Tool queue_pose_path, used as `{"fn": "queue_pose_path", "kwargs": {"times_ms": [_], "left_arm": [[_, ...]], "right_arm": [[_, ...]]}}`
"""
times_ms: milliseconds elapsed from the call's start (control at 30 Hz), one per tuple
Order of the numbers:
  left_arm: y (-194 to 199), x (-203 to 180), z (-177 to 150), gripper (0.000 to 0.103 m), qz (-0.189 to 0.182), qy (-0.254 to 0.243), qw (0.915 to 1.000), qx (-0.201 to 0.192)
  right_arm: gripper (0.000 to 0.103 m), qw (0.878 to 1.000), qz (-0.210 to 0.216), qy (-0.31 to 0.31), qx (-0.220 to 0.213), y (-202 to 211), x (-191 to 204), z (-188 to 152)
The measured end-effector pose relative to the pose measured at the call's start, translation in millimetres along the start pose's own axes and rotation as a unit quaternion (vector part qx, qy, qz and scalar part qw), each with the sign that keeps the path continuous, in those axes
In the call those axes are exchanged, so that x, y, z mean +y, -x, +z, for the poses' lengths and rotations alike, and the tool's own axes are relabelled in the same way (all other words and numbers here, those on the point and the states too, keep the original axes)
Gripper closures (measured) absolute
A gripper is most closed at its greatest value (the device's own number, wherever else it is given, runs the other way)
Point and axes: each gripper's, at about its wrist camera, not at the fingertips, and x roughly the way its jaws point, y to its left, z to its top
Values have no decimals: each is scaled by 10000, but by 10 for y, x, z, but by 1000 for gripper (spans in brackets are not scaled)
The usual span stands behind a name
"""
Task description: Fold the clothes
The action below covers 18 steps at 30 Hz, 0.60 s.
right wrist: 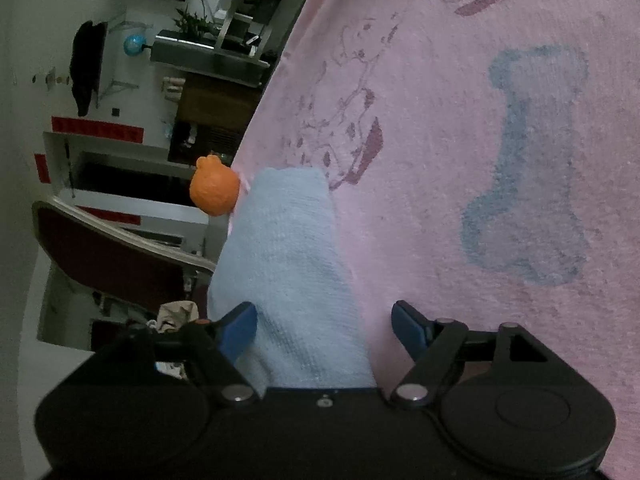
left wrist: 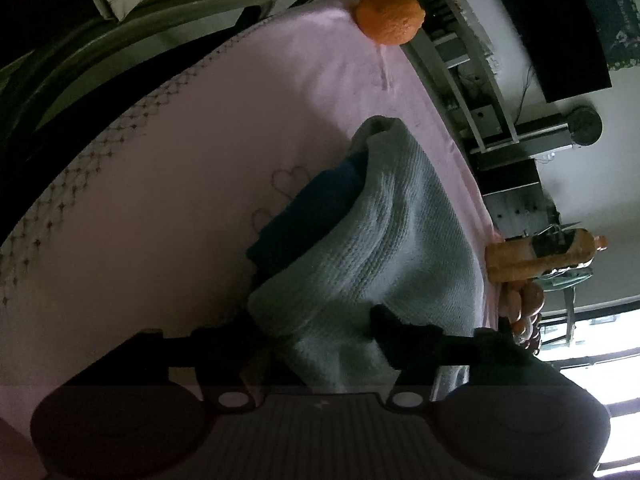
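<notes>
A wide pink cotton sheet (left wrist: 168, 184) with a stitched lattice border and faded heart and figure prints is covering the whole work surface, and everything else is lying on it or at its edge. On the sheet, a pale blue ribbed knit cloth (left wrist: 372, 248) is lying bunched in long folds, its lifted fold draping over a dark navy garment (left wrist: 320, 208) that is peeking out along one side. In the right wrist view the same pale blue cloth (right wrist: 288, 264) is running from the sheet's edge toward the camera.

The left gripper (left wrist: 316, 332) is sitting at the near end of the pale blue cloth with its dark fingers on either side of a fold; whether they are pinching it is too dim to tell. The right gripper (right wrist: 324, 328) is standing with its blue-tipped fingers apart, the cloth passing between them and touching only one tip.

An amber plastic bottle (left wrist: 548, 256) is lying just beside the sheet's edge. A small round orange fruit (right wrist: 215, 190) is resting at the sheet's far edge, next to the cloth's end.
</notes>
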Motion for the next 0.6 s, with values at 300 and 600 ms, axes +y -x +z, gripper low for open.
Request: {"fn": "queue_pose_path", "kwargs": {"times_ms": [300, 600], "left_arm": [[47, -109, -53, 61, 365, -535, 9978, -120], [294, -657, -228, 74, 403, -1544, 9853, -603]], "right_arm": [[20, 9988, -86, 465, 101, -293, 236, -106], [63, 9955, -543, 766, -137, -168, 706, -257]]}}
